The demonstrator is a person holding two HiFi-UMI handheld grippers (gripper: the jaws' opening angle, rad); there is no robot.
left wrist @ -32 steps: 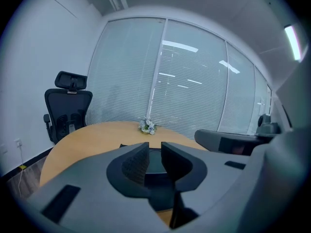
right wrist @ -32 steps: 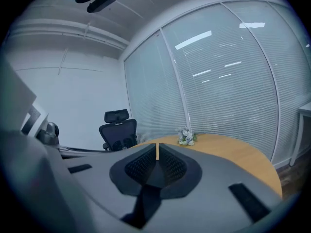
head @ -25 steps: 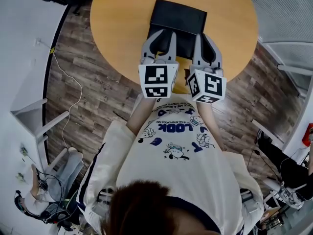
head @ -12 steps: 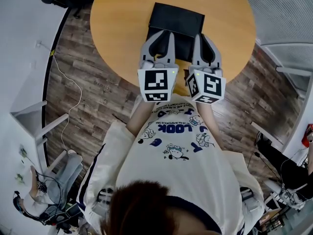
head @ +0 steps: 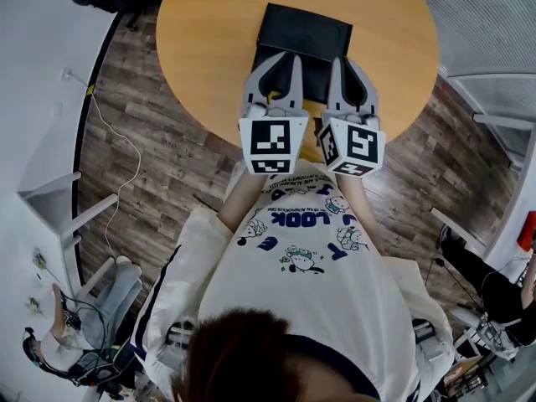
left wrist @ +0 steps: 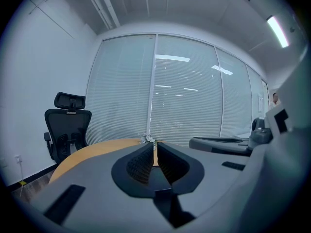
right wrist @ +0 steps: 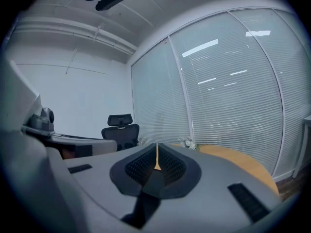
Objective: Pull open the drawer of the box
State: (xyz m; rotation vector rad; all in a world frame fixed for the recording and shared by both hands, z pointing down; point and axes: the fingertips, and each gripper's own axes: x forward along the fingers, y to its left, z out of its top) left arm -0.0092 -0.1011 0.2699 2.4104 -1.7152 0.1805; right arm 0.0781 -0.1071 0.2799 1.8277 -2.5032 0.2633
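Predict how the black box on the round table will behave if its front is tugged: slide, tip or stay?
The box rests on a broad base, so it probably won't tip. The table looks smooth, so the box may slide when tugged. Its straight edges suggest it is stiff.

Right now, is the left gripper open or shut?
Nearly shut: the left gripper has just been closing, and its jaws stand a thin slit apart with nothing between them, only the table showing through.

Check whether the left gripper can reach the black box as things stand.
Probably yes: the left gripper hangs over the near edge of the black box, nothing in the way. Its jaws have just been closing, empty.
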